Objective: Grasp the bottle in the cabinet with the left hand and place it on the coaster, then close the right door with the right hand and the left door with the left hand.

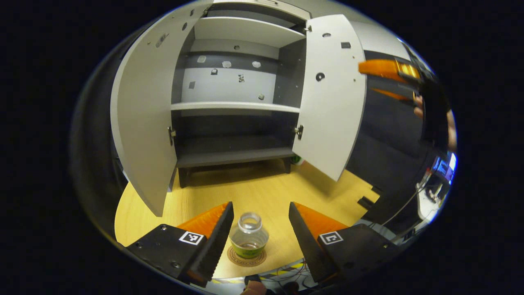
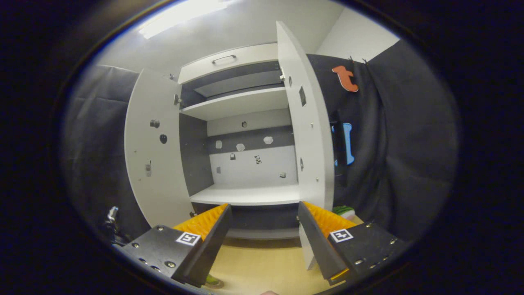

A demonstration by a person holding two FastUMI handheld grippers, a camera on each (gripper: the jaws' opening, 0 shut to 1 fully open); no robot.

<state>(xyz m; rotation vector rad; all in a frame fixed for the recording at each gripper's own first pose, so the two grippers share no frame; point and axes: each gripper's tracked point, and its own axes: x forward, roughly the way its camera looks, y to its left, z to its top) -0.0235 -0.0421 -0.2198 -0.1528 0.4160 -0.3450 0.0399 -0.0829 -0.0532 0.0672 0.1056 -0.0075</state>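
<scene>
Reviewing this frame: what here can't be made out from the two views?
- Bottle on the coaster, left gripper view: label too small to read; bottle hides most of the coaster.
- Right gripper, left gripper view: blurred at the edge, finger gap unclear.
- Green object, right gripper view: mostly behind the right door.

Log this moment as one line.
bottle on coaster | left gripper open around bottle | right gripper open near right door | both doors open
</scene>
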